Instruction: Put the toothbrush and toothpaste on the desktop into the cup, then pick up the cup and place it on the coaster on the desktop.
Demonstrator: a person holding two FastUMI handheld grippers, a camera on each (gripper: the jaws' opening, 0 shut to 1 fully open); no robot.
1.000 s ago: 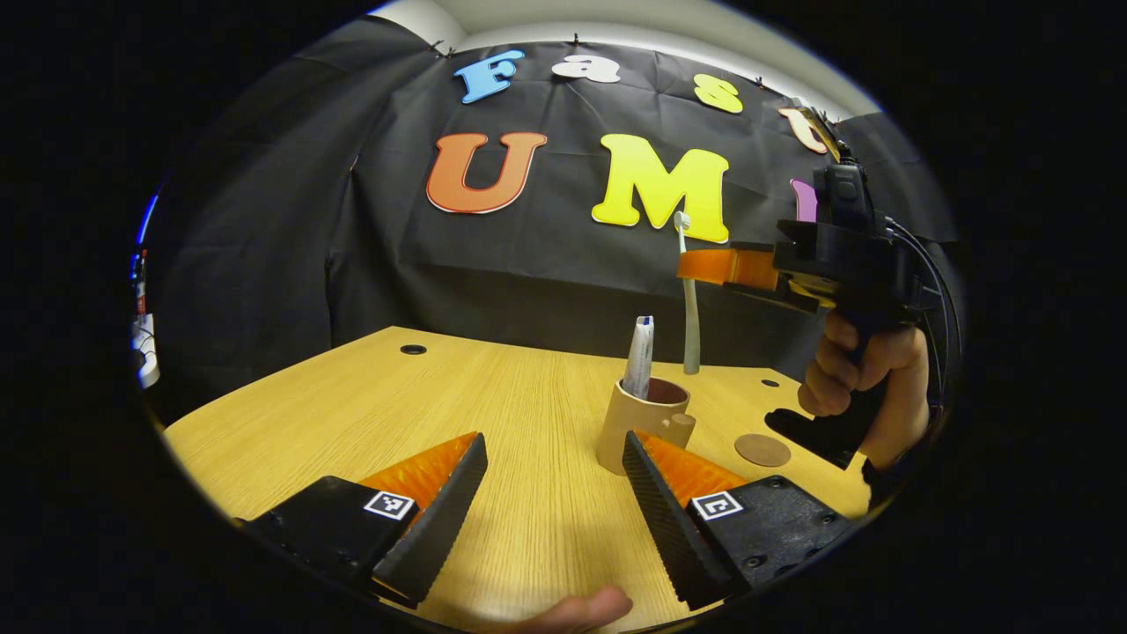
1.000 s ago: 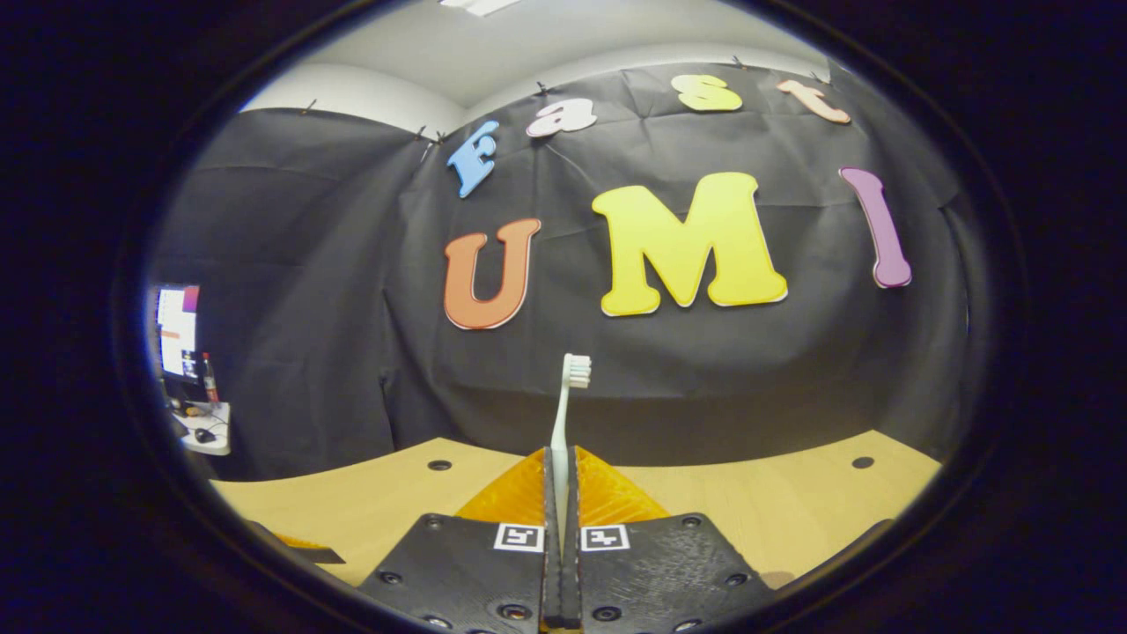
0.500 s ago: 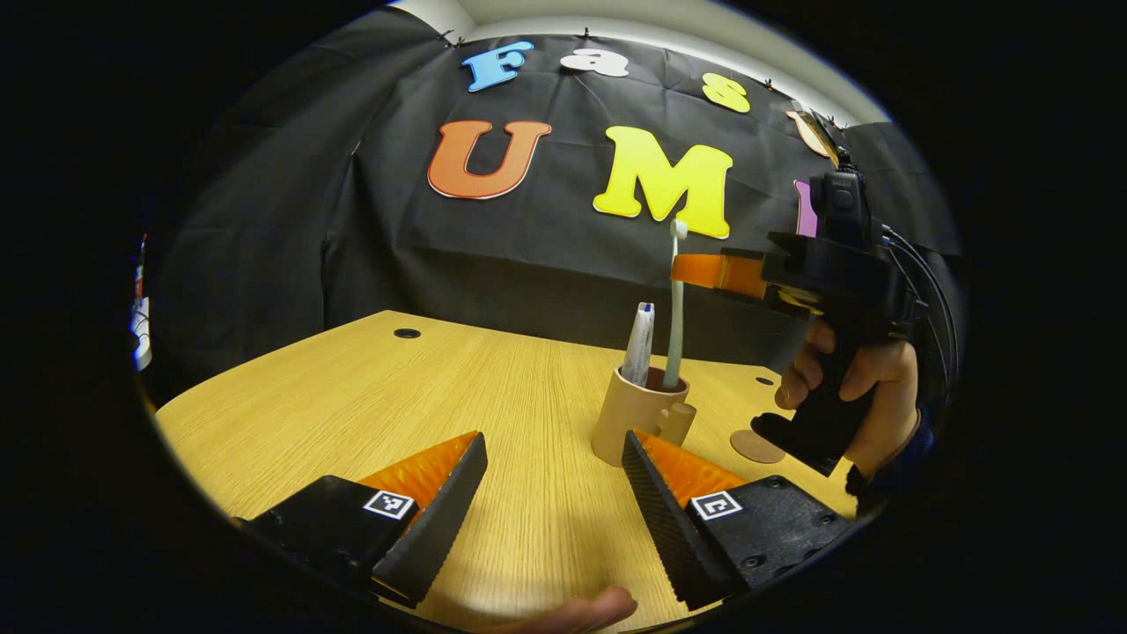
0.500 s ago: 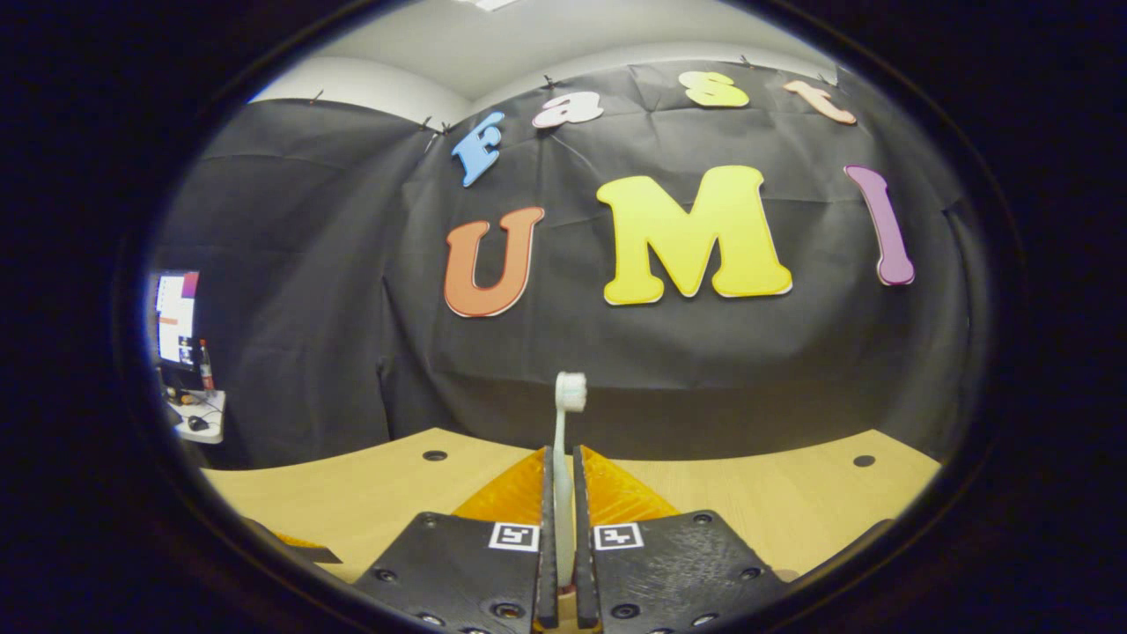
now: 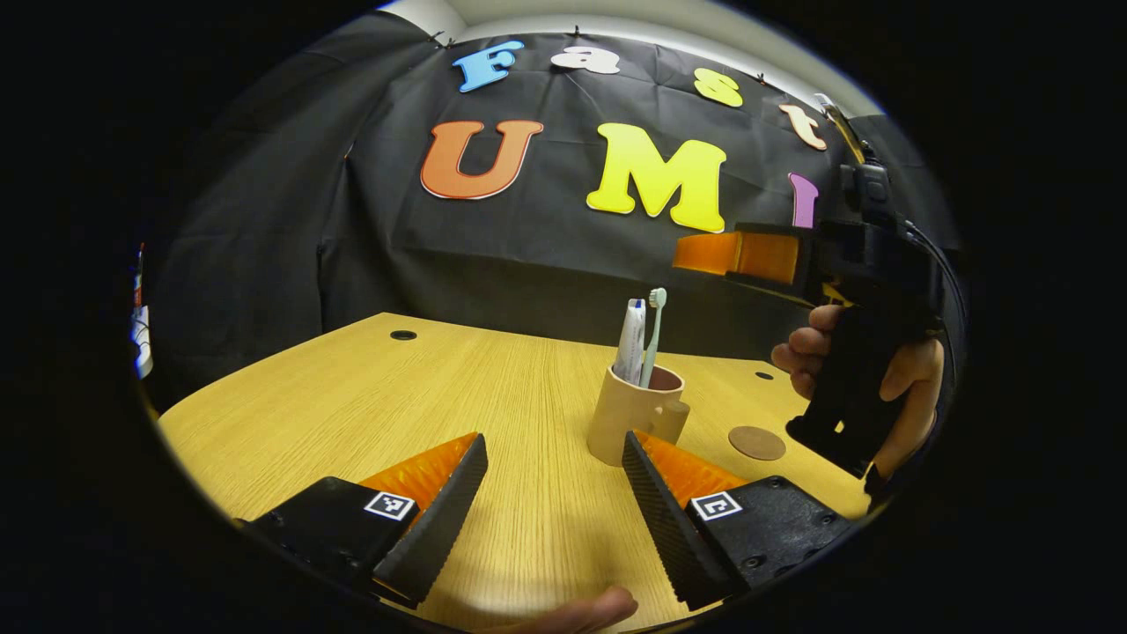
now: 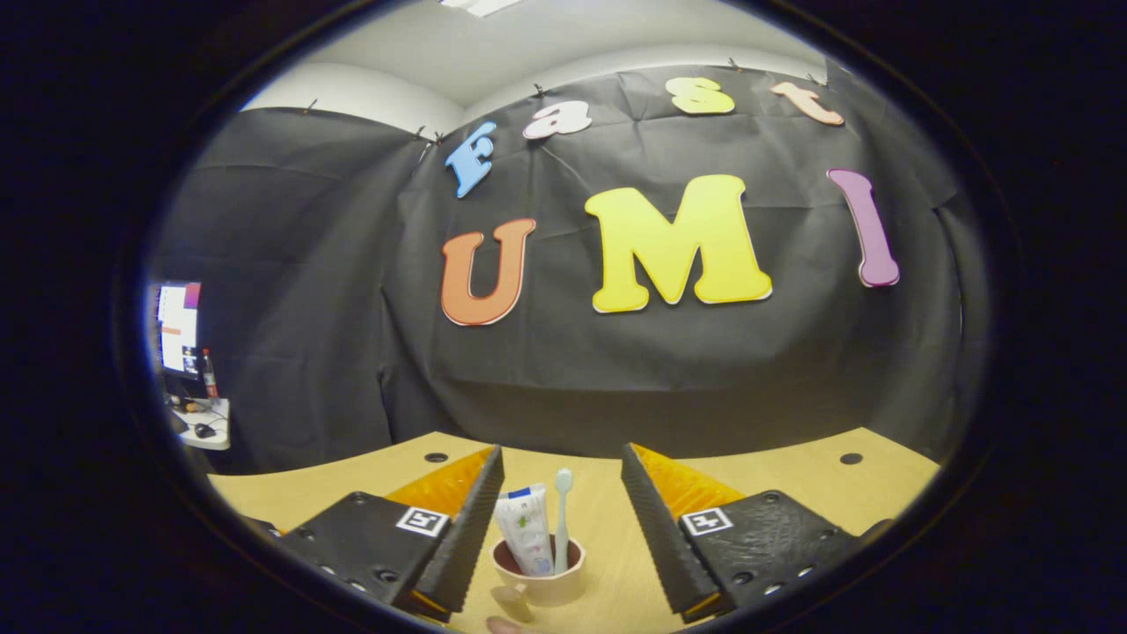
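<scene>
We see the right hand-held gripper (image 6: 562, 502) with its jaws spread wide and nothing between them; its two fingers (image 6: 467, 528) stand apart on either side of the cup (image 6: 539, 581), which sits below them. In the left gripper view the same right hand-held gripper (image 5: 704, 253) hangs in the air above and to the right of the cup (image 5: 629, 412), gripped at its handle by a hand (image 5: 867, 370).

We see the left hand-held gripper (image 5: 555, 497) likewise released, its fingers (image 5: 440, 519) parted and low over the tabletop (image 5: 370, 396), holding nothing. A fingertip (image 5: 581, 612) of the person shows at the bottom edge of that view.

The toothbrush (image 5: 652, 339) stands in the cup with its bristle head upward, leaning slightly, just beside the toothpaste (image 5: 629, 341), which also stands upright in the cup. In the right gripper view the toothpaste (image 6: 523, 530) sits to the left of the toothbrush (image 6: 561, 519), both rising out of the cup's opening.

The cup rests on the tabletop with its handle (image 5: 676, 419) turned toward the left hand-held gripper's right finger. The coaster (image 5: 757, 443), a flat round disc, lies on the tabletop to the right of the cup, apart from it, and carries nothing.

Round holes (image 5: 403, 335) show in the tabletop near its far edge. In the right gripper view a lit screen (image 6: 178, 328) stands at the far left, beyond the tabletop (image 6: 792, 484).
</scene>
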